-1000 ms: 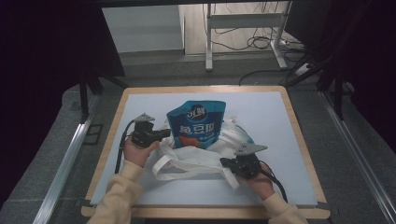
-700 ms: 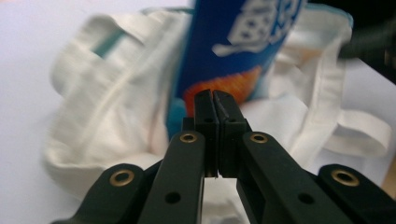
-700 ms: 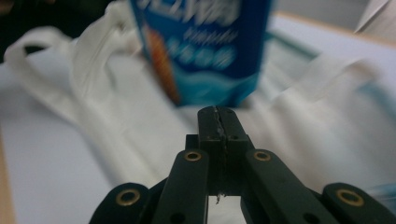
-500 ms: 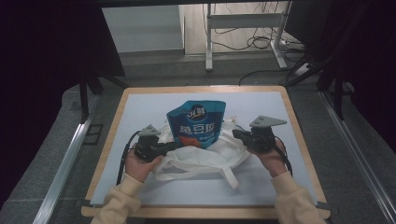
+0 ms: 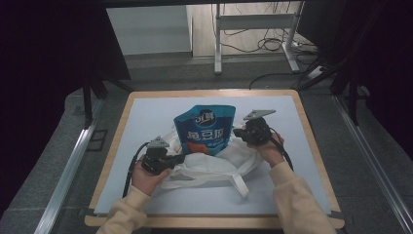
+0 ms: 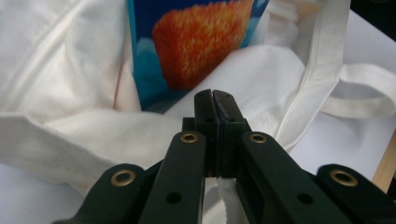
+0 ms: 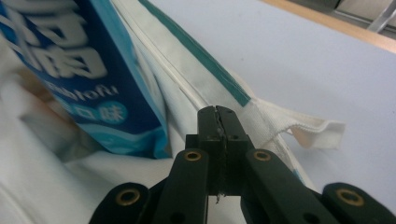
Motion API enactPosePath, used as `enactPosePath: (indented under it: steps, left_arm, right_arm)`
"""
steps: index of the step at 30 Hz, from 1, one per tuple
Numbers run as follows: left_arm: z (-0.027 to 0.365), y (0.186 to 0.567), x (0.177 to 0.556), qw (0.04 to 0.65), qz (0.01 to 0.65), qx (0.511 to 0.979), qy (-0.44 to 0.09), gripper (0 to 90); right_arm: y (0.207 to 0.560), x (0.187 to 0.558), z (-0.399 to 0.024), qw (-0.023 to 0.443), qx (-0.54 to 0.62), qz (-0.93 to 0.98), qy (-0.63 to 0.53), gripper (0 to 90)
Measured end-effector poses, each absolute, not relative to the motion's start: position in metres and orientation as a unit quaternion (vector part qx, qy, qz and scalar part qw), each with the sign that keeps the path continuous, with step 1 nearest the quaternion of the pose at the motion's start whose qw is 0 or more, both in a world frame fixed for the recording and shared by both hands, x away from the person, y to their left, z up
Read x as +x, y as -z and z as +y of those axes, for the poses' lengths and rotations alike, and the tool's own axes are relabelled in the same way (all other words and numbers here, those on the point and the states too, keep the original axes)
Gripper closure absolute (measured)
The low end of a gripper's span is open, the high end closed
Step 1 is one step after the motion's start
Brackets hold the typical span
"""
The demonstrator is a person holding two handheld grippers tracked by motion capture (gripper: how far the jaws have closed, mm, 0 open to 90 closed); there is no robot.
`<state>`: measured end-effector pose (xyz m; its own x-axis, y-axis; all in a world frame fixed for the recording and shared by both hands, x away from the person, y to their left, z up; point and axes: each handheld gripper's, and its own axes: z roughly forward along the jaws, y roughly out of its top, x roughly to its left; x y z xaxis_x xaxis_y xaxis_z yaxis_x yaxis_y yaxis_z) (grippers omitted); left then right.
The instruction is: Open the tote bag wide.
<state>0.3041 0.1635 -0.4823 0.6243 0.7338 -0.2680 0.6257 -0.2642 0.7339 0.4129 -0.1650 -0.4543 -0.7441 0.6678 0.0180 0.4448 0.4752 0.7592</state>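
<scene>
The lower part of the blue snack pouch (image 5: 205, 130) is hidden inside the mouth of the white cloth bag (image 5: 214, 165), so only its upper half stands clear at the centre of the high view. In the left gripper view the pouch's top is cut off by the upper edge; what shows is an orange, crumbed food picture on a blue ground. In the right gripper view the pouch fills the upper left, blurred, and the big white characters cannot be read with certainty; a smaller line beneath them seems to end in "tofu". In the high view a round white logo sits at the pouch's top, too small to read.

The cloth bag lies crumpled on the pale blue surface (image 5: 160, 109), slightly below the centre of the frame, with one strap (image 5: 242, 185) trailing toward the lower right. A teal stripe runs along its hem in the right gripper view.

The left hand-held gripper (image 5: 178, 159) is at the lower left of the bag, its jaws pinched tight on a fold of the bag's white cloth. The right hand-held gripper (image 5: 237, 132) is at the pouch's right edge, jaws likewise clamped, with the bag's rim caught between them.
</scene>
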Motion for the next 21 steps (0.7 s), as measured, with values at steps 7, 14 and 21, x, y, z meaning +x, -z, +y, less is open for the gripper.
enactPosePath:
  steps: [7, 14, 21]
  left_arm:
    - [0.164, 0.491, 0.302, 0.419, 0.431, 0.797, -0.057, 88.9]
    - [0.165, 0.497, 0.3, 0.413, 0.434, 0.799, -0.054, 89.0]
    - [0.163, 0.503, 0.299, 0.408, 0.436, 0.801, -0.047, 89.0]
  right_arm:
    - [0.467, 0.426, -0.173, 0.137, 0.352, 0.847, -0.373, 88.6]
    - [0.474, 0.434, -0.177, 0.137, 0.366, 0.839, -0.379, 88.7]
    - [0.483, 0.44, -0.181, 0.138, 0.379, 0.829, -0.388, 88.8]
